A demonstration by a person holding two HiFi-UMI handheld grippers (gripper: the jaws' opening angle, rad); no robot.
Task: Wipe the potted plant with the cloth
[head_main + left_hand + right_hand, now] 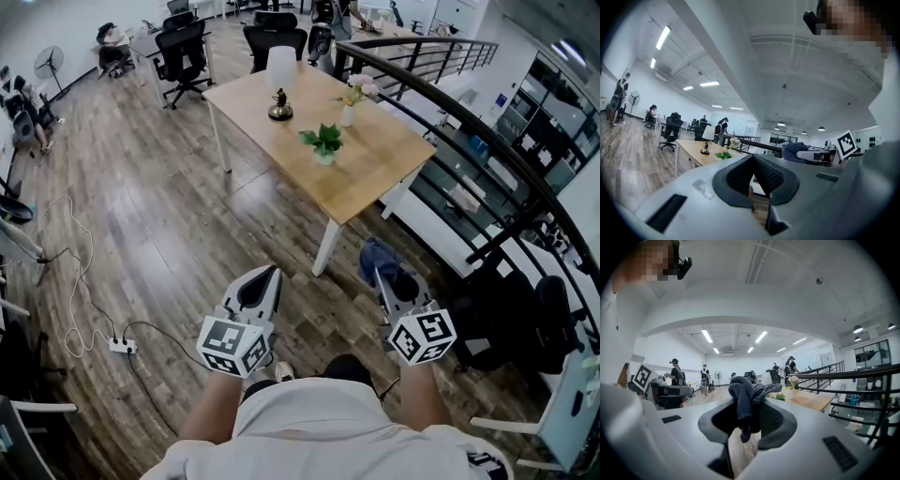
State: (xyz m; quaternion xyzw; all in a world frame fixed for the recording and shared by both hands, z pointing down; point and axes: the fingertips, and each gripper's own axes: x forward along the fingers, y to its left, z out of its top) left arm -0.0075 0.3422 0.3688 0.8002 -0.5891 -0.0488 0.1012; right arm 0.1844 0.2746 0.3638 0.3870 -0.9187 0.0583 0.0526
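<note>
Cloth [373, 251], dark blue and bunched up, sits pinched between the jaws of the right gripper [382, 277], and a loose end hangs down from the pads in the right gripper view. The left gripper [263, 277] has its jaws pressed together with nothing between them. Both grippers are held out in front of the person, low over the wooden floor [159, 234]. The potted plant [324, 142], small with green leaves in a pale pot, stands on the wooden table [380, 173], well apart from both grippers. It is near the middle of the table top, with a lamp [280, 80] and a vase of flowers [351, 101] farther back on the same table. Nothing is touching the plant, so the wiping has not begun. The step in hand looks like getting over to the table with the cloth ready. The next move calls for the person to come close enough to reach the plant, then bring the right gripper over the table edge and lay the hanging part of the cloth on a leaf. The leaves look thin and soft, so the touch should be light. The pot looks small and could tip, so the empty left gripper may need to hold it steady while the cloth rubs
</note>
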